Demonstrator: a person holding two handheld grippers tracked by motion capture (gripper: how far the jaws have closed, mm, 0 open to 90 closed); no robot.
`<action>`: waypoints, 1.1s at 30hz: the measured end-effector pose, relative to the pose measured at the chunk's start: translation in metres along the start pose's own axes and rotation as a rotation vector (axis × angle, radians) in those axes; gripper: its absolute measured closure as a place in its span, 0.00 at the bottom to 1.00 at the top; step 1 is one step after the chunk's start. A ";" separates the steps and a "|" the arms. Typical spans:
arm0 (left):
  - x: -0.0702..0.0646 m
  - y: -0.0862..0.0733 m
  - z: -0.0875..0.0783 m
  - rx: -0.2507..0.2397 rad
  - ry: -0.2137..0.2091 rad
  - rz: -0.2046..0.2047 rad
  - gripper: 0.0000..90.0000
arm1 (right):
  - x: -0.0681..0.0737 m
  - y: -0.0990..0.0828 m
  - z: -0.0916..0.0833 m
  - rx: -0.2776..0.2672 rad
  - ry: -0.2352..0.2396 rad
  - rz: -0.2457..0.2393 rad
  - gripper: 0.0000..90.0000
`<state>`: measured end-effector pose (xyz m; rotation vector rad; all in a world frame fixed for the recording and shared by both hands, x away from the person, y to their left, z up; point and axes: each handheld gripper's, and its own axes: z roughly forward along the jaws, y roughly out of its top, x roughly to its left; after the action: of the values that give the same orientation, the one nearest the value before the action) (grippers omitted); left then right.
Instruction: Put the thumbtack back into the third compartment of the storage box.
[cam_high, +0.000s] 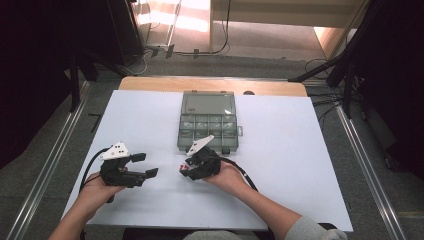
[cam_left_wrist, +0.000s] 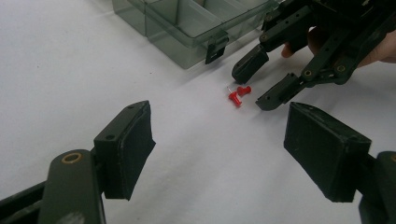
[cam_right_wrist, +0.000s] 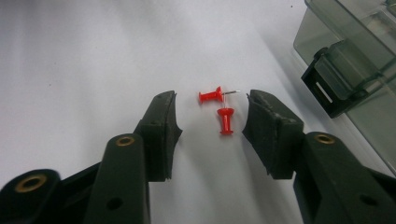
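White and matte, the tabletop (cam_high: 150, 210) was seen laid over a wooden board, with grey carpet and dark stands around it. Nearest the person, the left gripper (cam_high: 145, 165) was held low over the sheet at the left, its two black jaws spread wide with nothing between them; their pads (cam_left_wrist: 135, 144) looked flat, rubbery and slightly scuffed. To its right the right gripper (cam_right_wrist: 212, 126) was pointed down at the surface, its jaws partly closed but not touching anything, and between them two red pushpins (cam_right_wrist: 219, 105) were lying on the sheet. The pins were small, of glossy red plastic with spool-shaped heads; one lay crosswise with its thin metal point (cam_right_wrist: 232, 92) reaching toward one pad, the other lay lengthwise just beside it, the two nearly touching. Just beyond the pins, a compartment box (cam_high: 208, 131) of smoky transparent plastic was set open, its lid (cam_high: 208, 104) folded back flat and a dark latch (cam_right_wrist: 327, 88) seen on its near wall, close to the right gripper.
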<state>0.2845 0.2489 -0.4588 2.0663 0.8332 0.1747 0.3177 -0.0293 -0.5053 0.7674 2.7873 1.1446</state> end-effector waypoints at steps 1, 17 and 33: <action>0.000 0.000 0.000 0.000 0.000 0.001 0.26 | 0.000 0.000 0.000 0.000 -0.004 -0.002 0.65; 0.000 0.000 0.000 0.000 -0.002 0.002 0.26 | -0.006 -0.004 0.000 -0.021 -0.039 0.029 0.95; 0.000 0.000 -0.001 -0.005 -0.002 0.002 0.26 | -0.009 -0.001 -0.007 -0.027 -0.019 0.040 0.96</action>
<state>0.2839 0.2494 -0.4577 2.0628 0.8282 0.1754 0.3236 -0.0389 -0.5022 0.8315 2.7475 1.1716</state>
